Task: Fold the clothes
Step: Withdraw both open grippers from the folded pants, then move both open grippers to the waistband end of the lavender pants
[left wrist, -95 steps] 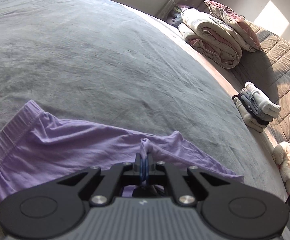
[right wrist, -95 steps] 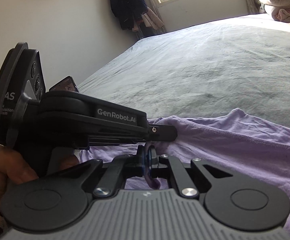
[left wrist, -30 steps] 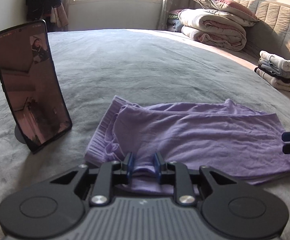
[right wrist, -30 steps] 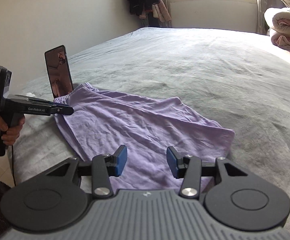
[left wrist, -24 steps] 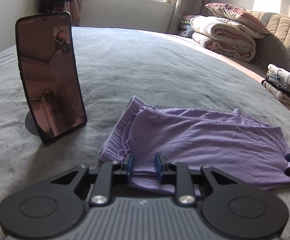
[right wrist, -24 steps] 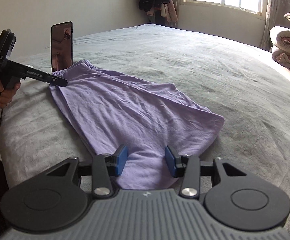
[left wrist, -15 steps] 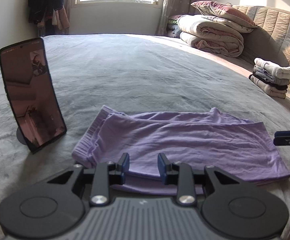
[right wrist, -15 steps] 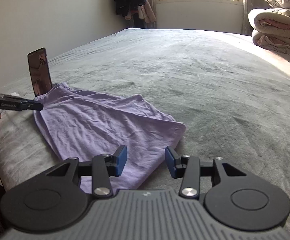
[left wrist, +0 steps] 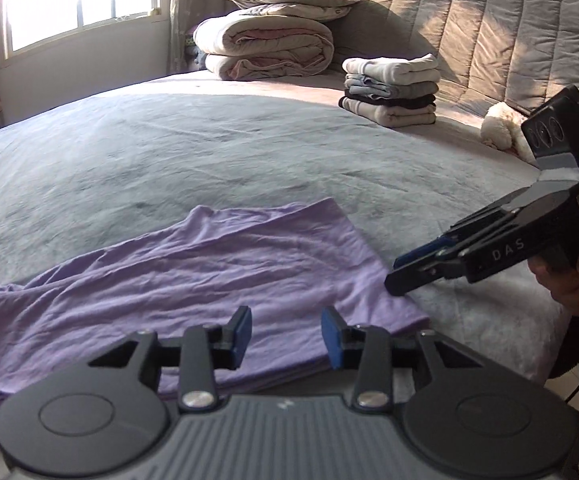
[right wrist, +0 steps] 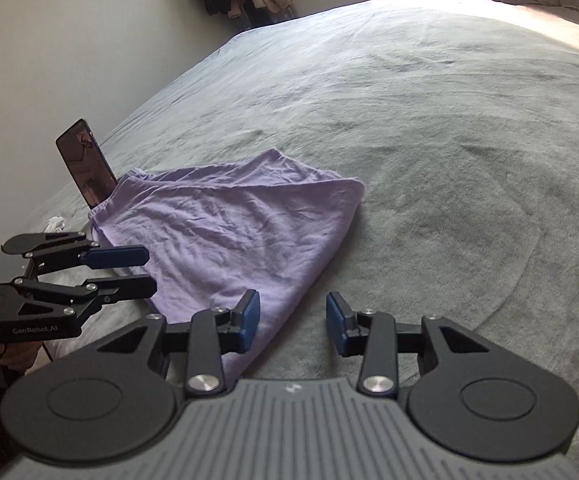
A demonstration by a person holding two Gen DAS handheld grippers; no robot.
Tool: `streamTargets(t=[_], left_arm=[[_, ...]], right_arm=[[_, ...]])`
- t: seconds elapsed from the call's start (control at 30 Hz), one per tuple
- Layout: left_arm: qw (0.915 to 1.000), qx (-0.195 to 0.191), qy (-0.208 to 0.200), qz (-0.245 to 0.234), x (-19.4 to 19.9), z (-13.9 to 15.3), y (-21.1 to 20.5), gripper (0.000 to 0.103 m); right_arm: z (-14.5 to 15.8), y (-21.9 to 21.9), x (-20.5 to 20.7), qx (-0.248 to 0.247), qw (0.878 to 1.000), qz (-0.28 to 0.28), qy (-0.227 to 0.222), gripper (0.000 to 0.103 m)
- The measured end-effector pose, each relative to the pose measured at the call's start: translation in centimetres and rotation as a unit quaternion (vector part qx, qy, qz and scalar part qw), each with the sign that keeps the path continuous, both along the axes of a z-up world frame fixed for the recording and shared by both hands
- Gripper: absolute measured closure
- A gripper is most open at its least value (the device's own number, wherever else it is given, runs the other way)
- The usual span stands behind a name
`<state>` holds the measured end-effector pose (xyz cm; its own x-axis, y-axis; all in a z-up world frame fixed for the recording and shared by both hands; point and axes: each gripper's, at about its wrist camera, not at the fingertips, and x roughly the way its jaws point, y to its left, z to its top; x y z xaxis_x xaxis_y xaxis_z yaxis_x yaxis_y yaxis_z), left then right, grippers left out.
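I'm hovering both grippers over the near edge of the bed (right wrist: pixel 429 128), left gripper (left wrist: pixel 285 334) and right gripper (right wrist: pixel 292 322) both spread wide, gripping nothing. The purple garment (left wrist: pixel 193 280) is lying folded flat just ahead, phone (right wrist: pixel 85 168) standing behind it.

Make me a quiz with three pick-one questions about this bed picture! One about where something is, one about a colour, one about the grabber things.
1. Where is the stack of folded clothes?
A. by the padded headboard
B. on the floor
C. on the phone

2. What colour is the garment spread out on the bed?
A. green
B. purple
C. orange

3. How are the left gripper and right gripper?
A. both open, holding nothing
B. both shut on cloth
C. one shut

Answers: 1 A, the stack sits before the headboard. 2 B, the cloth is lilac-purple. 3 A, gaps show between both pairs of blue pads.
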<state>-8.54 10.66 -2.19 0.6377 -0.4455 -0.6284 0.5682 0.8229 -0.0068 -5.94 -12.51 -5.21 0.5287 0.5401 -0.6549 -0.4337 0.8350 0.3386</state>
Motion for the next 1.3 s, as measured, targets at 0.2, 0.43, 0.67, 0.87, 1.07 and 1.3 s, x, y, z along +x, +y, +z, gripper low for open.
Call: streamTargets(t=[0.2,0.43,0.67,0.87,1.07,1.3], left_arm=[[0.9981,0.017,-0.006,-0.06,-1.1,-0.5,-3.9,0.061],[0.9972,0.007,-0.004,-0.074,-1.1,-1.6,-5.0,0.061],[0.9968,-0.017,-0.014,-0.077,-2.7,-3.3,-4.7,0.053],[0.9947,-0.058,0.003,-0.085,-2.3,-1.5,-2.2,0.054],[0.999,-0.038,-0.018,-0.019,0.7,-0.5,2.7,0.053],[0.9989,-0.037,0.026,-0.007,1.2,-3.0,5.2,0.053]], right_arm=[[0.3,-0.4,-1.7,-0.046,0.998,0.051,-0.006,0.069],[2.1,-1.3,-0.3,-0.021,0.997,0.051,-0.058,0.069],[2.0,4.4,3.8,0.004,0.982,0.17,-0.078,0.069],[0.8,8.3,7.3,0.007,0.976,0.206,-0.068,0.07],[0.8,9.0,8.5,0.033,0.968,0.241,-0.061,0.071],[-0.7,10.0,10.9,0.008,0.971,0.23,-0.063,0.09]])
